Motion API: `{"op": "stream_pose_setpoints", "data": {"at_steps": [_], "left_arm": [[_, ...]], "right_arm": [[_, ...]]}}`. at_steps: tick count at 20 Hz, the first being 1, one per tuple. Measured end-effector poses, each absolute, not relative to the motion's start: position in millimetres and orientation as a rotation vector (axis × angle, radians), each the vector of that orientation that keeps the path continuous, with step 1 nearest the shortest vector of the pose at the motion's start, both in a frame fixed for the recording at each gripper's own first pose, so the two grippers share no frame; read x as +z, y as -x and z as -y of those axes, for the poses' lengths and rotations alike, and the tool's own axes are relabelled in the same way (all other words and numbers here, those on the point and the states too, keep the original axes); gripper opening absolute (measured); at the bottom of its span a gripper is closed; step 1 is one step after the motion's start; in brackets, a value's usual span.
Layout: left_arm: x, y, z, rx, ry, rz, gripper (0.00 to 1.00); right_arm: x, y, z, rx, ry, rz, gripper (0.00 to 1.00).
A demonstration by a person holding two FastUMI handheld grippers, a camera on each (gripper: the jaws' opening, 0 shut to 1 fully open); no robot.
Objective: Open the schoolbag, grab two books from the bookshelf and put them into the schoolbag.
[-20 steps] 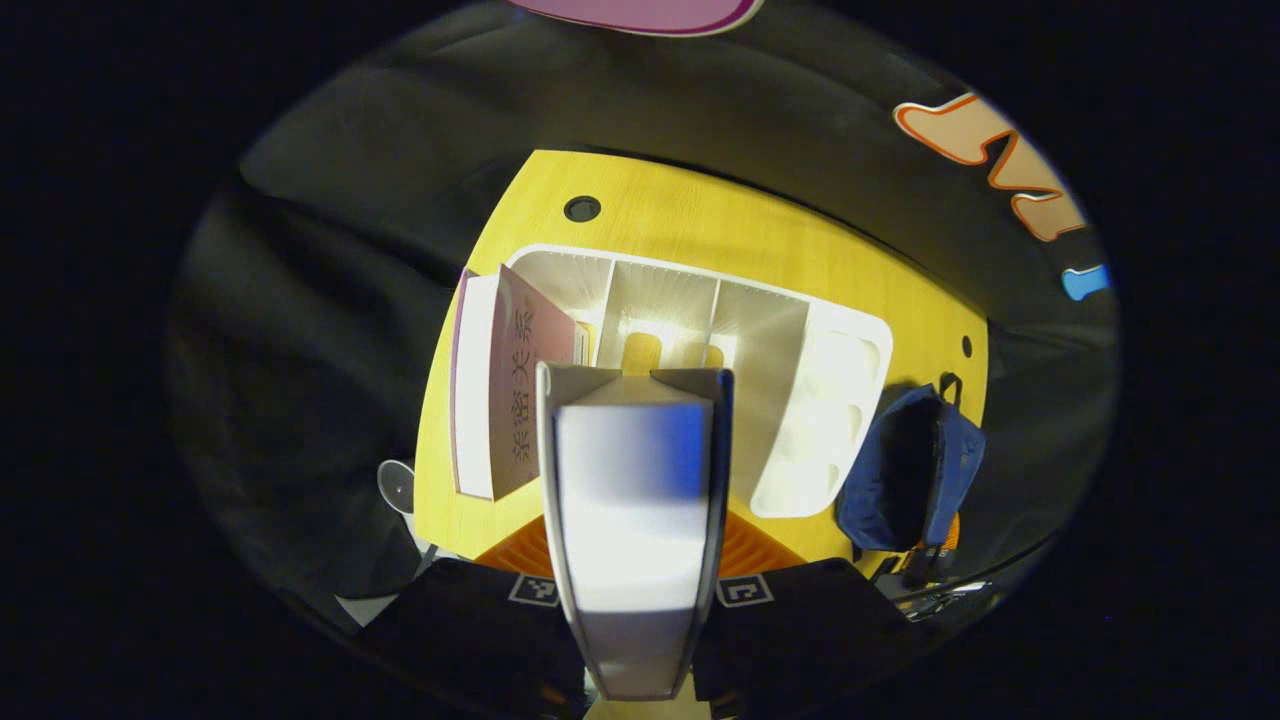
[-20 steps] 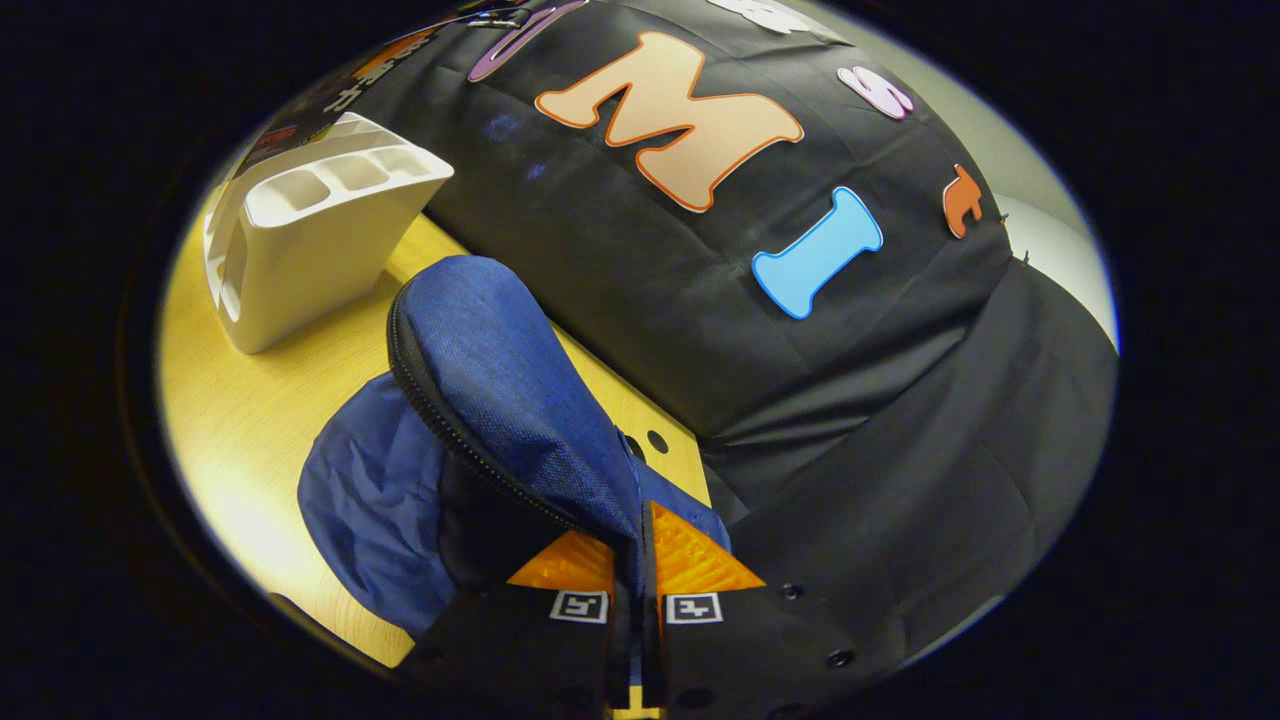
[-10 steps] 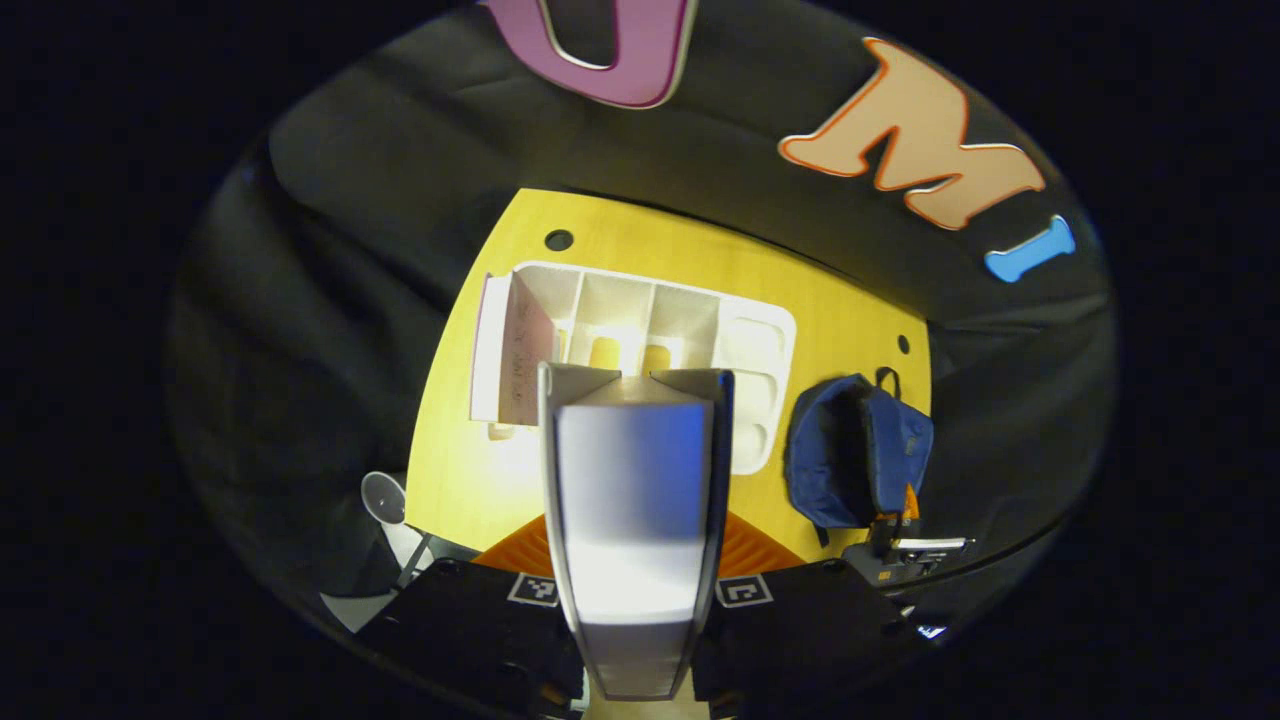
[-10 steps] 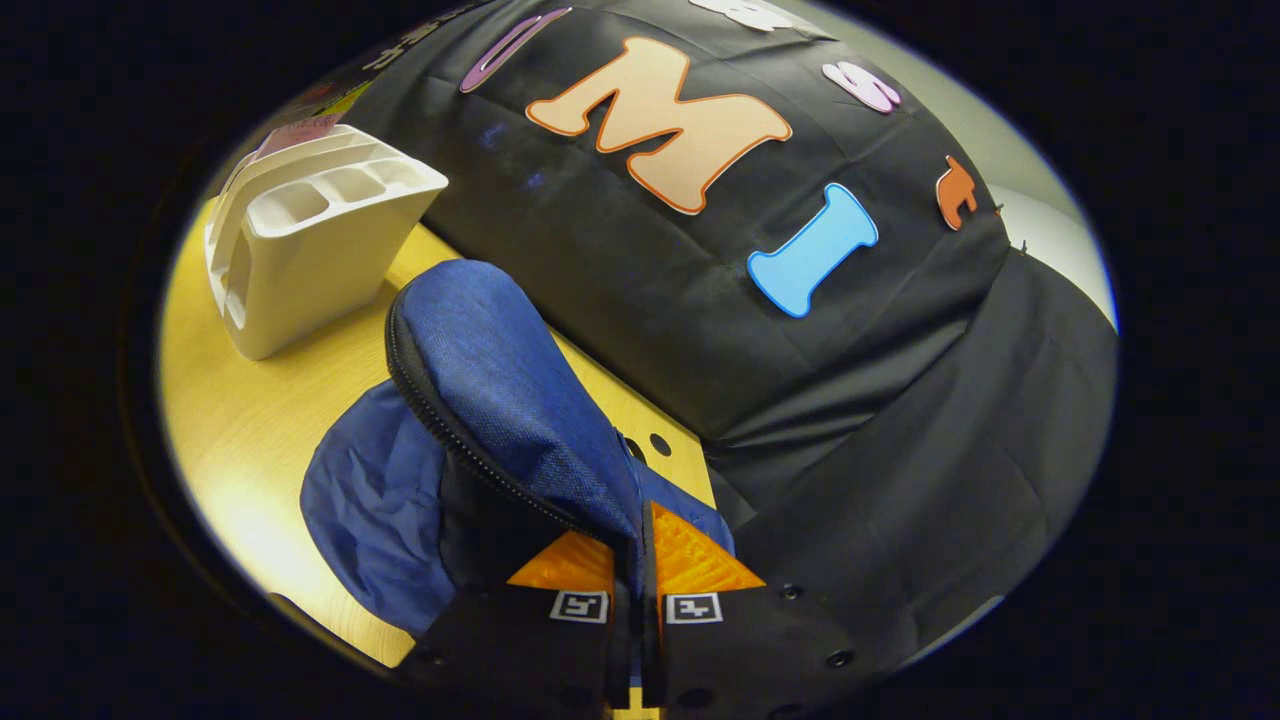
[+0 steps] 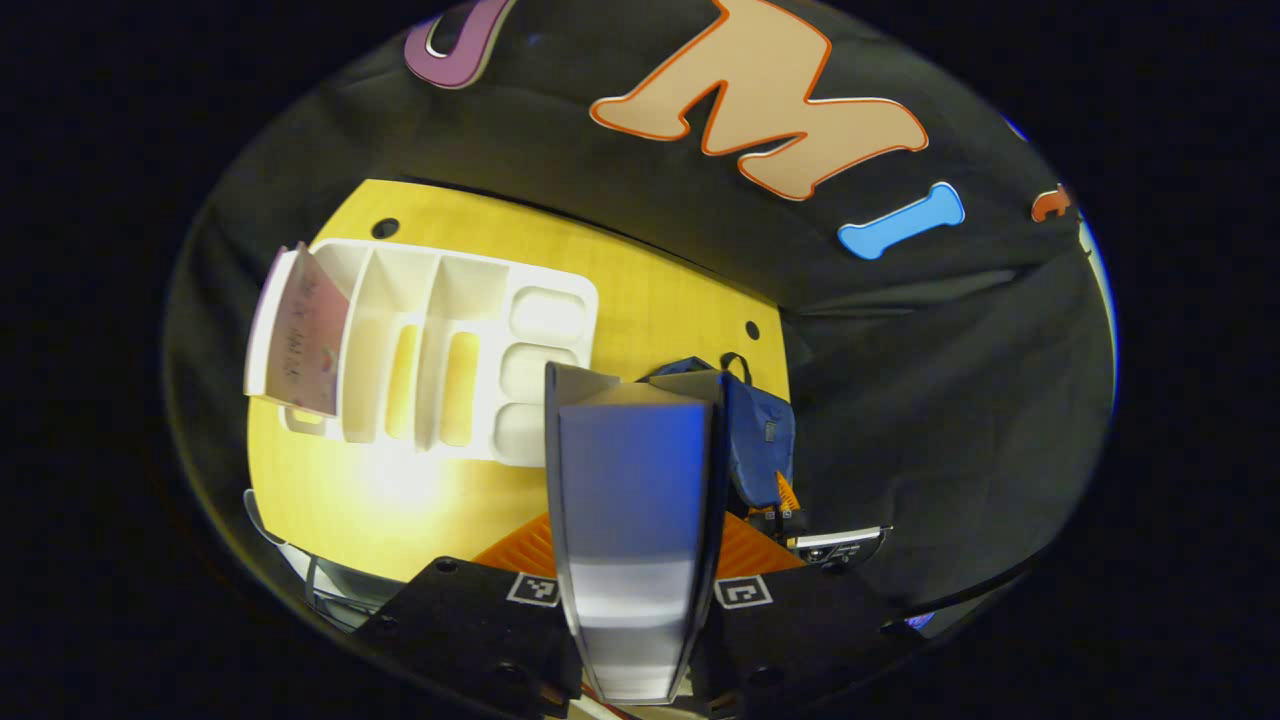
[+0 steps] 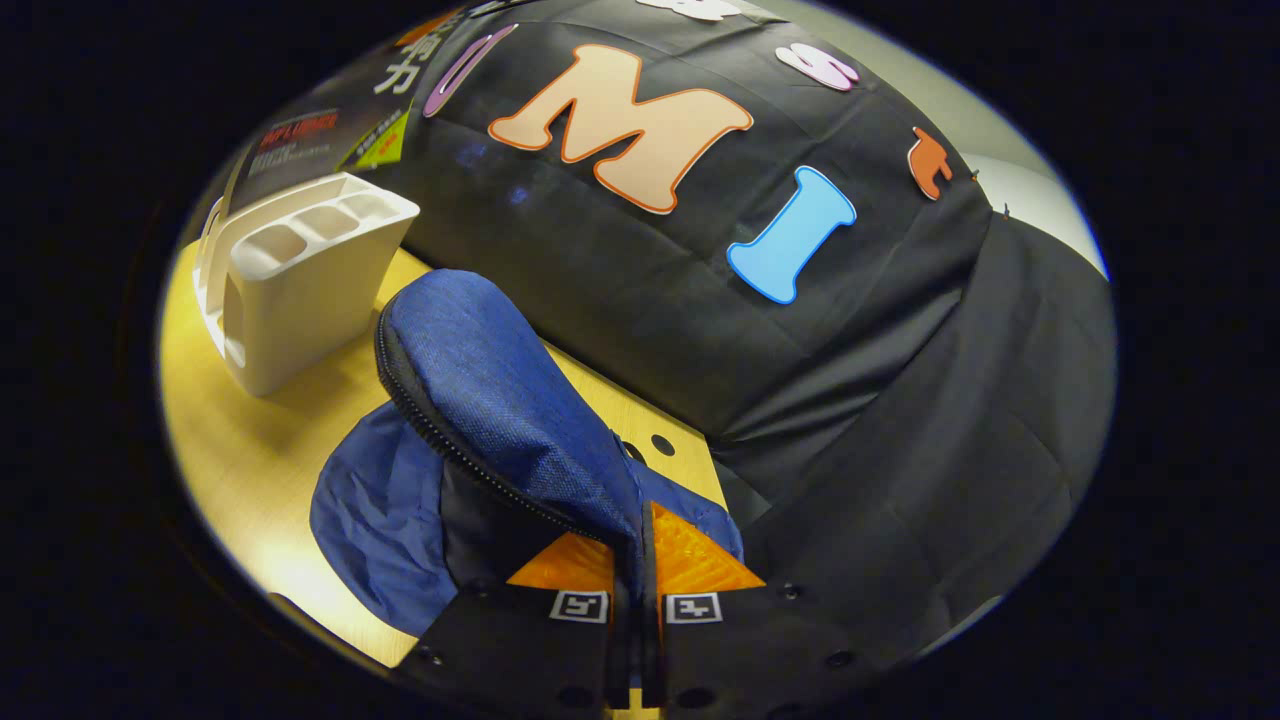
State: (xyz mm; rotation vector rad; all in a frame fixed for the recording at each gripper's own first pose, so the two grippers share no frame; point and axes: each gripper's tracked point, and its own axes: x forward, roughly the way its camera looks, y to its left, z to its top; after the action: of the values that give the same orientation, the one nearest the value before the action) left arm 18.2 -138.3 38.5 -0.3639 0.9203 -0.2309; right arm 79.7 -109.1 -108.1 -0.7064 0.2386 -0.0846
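Yellow tabletop against black cloth fills my left gripper view: my left gripper [image 5: 632,385] holds a book [image 5: 630,500] clamped upright between its fingers, its long edge running straight ahead, and the blue schoolbag [image 5: 755,430] lies just beyond and right of the book's far end, with the white bookshelf [image 5: 450,350] off to the left, one more book [image 5: 295,335] in its end slot. From my right gripper view, my right gripper [image 6: 634,560] is pinched closed on the schoolbag's zippered flap [image 6: 480,370], holding the mouth open, so I judge the left hand must carry the book rightward.
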Motion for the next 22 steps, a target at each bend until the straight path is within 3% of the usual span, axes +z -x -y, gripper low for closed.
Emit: {"op": "stream_pose_setpoints", "data": {"at_steps": [11, 22], "left_arm": [[-85, -87, 244, -0.418, 0.575, -0.928, 0.38], [-140, -120, 341, -0.653, 0.716, -0.857, 0.38]], "right_arm": [[-99, -87, 118, -0.057, 0.618, -0.236, 0.07], [-85, -80, 122, -0.016, 0.599, -0.188, 0.07]]}}
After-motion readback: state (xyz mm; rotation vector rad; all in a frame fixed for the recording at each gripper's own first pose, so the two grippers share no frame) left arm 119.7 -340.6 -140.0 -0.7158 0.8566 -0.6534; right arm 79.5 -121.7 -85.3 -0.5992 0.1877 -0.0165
